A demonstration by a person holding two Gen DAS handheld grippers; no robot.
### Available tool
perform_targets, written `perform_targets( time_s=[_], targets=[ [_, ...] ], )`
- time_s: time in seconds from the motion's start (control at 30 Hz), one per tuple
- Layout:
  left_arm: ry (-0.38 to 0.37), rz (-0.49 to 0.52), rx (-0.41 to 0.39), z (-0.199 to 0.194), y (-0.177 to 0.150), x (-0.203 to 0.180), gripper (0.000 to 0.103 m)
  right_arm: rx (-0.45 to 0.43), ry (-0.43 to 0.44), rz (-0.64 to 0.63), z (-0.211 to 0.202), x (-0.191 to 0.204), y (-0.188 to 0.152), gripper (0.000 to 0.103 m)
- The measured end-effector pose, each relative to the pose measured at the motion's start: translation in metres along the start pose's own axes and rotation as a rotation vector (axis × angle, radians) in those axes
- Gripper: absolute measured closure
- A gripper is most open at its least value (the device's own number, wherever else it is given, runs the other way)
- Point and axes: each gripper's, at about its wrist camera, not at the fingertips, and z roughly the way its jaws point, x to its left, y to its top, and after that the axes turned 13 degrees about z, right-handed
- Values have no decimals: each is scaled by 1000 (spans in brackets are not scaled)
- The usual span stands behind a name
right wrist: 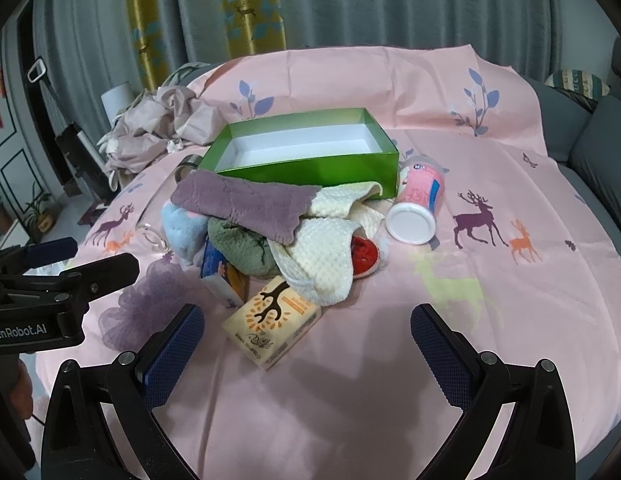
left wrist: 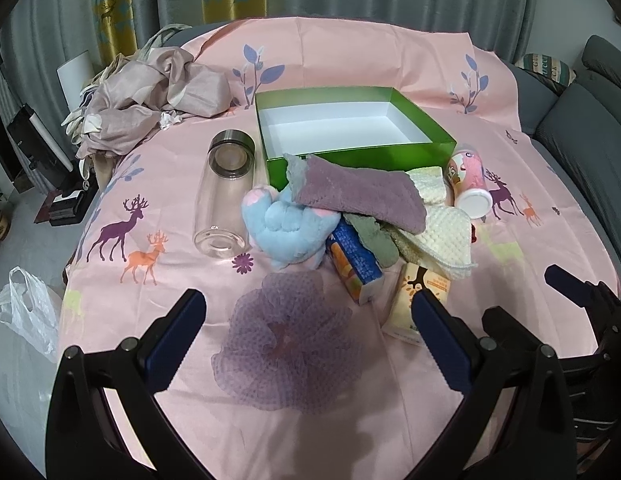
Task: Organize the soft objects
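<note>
An empty green box (left wrist: pixel 362 155) (right wrist: pixel 310 168) with a white inside stands on the pink cloth. In front of it lies a heap: a mauve towel (left wrist: pixel 358 194) (right wrist: pixel 250 204), a cream waffle towel (left wrist: pixel 442 236) (right wrist: pixel 322 248), a green cloth (left wrist: pixel 374 240) (right wrist: pixel 242 248), a blue plush toy (left wrist: pixel 286 228) (right wrist: pixel 182 228) and a red item (right wrist: pixel 364 258). A purple mesh puff (left wrist: pixel 286 340) (right wrist: pixel 146 304) lies nearest, between the fingers of my open left gripper (left wrist: pixel 310 316). My right gripper (right wrist: pixel 306 328) is open too, just short of a cream tissue pack (right wrist: pixel 272 324) (left wrist: pixel 414 300).
A clear glass jar (left wrist: pixel 226 192) lies on its side left of the heap. A pink can (left wrist: pixel 470 182) (right wrist: pixel 418 204) lies on the right. A blue-orange carton (left wrist: pixel 354 260) (right wrist: pixel 222 276) pokes out under the cloths. Crumpled beige fabric (left wrist: pixel 150 96) is piled at the far left. A grey sofa (left wrist: pixel 582 120) borders the right.
</note>
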Motion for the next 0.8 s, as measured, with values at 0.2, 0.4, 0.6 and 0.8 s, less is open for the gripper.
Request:
perform_targets(
  time_s=[0.2, 0.4, 0.6, 0.8],
  targets=[
    [-2, 0, -4, 2, 2, 0, 1, 6, -7, -10, 2, 3, 2, 0],
    [-4, 4, -8, 4, 3, 0, 1, 1, -5, -10, 3, 2, 1, 0],
    [-3, 4, -9, 4, 2, 0, 1, 0, 1, -15, 3, 5, 1, 0],
    [-20, -5, -12, 5, 2, 1, 1, 6, 8, -21, 5, 9, 0, 0]
  ],
)
